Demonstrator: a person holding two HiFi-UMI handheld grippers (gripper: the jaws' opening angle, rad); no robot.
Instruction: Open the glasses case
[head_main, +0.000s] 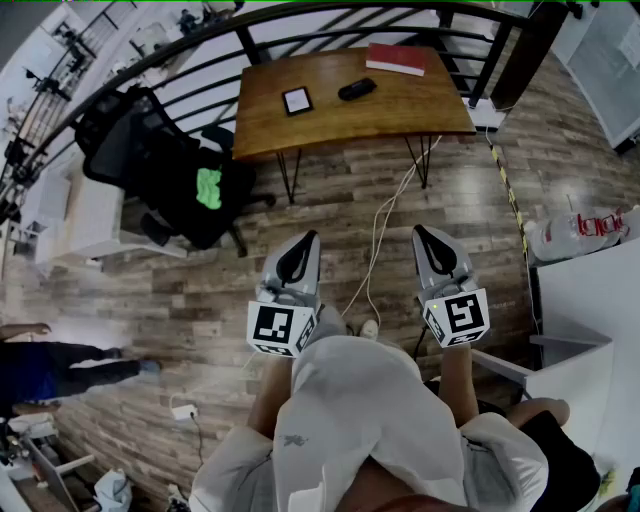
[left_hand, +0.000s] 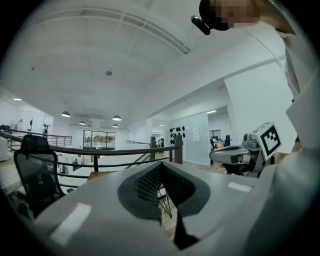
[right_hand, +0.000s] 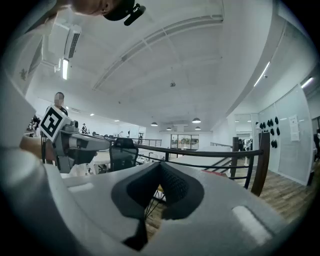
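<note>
The black glasses case (head_main: 357, 89) lies shut on the wooden table (head_main: 400, 110), far ahead of both grippers. In the head view my left gripper (head_main: 308, 240) and right gripper (head_main: 422, 235) hang side by side over the wood floor, well short of the table, each held level in front of the person's body. Both have their jaws together with nothing between them. In the left gripper view the left gripper (left_hand: 160, 167) shows its black pads meeting, and the right gripper (left_hand: 245, 152) sits off to the side. The right gripper view shows the right gripper (right_hand: 161, 167) equally shut.
On the table also lie a red book (head_main: 396, 59) and a small black white-rimmed device (head_main: 297, 100). A black office chair (head_main: 165, 170) stands left of the table, with a dark railing (head_main: 200, 45) behind. A white cable (head_main: 385, 225) trails across the floor. A white counter (head_main: 590, 310) is at right.
</note>
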